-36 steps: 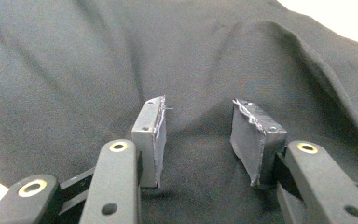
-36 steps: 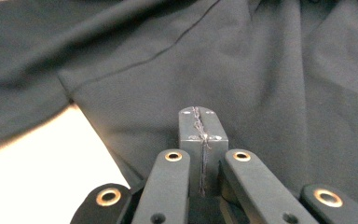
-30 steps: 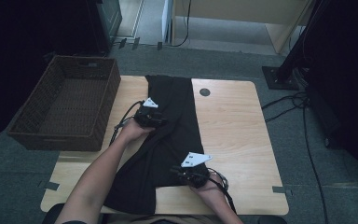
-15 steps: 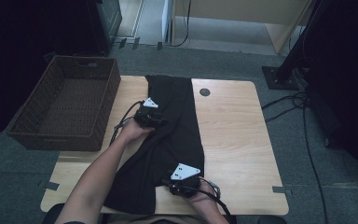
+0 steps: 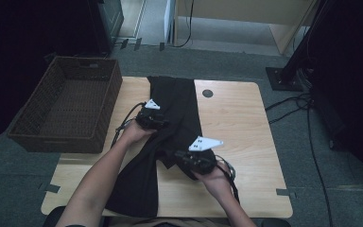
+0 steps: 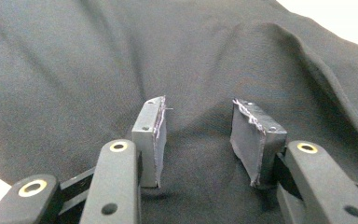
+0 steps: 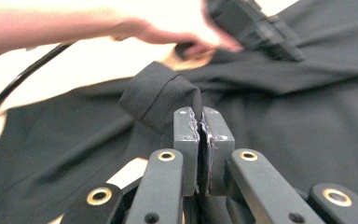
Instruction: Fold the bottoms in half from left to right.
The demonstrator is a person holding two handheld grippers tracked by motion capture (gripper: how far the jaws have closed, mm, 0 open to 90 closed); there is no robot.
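Pinching a fold of the black cloth garment (image 7: pixel 158 95), our right gripper (image 7: pixel 200 122) has just closed its jaws tight on the fabric. Left gripper (image 6: pixel 205 135) rests approx. half open, pads (image 6: pixel 157 140) down on the cloth, nothing clamped. High view adds the wooden table (image 5: pixel 236 123) under the garment, w/ brown wicker basket (image 5: pixel 66 106) beside it.

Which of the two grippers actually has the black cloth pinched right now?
The right gripper: its jaws are closed on a raised fold of the black cloth. The left gripper stands open, its pads apart and pressed down on flat cloth.
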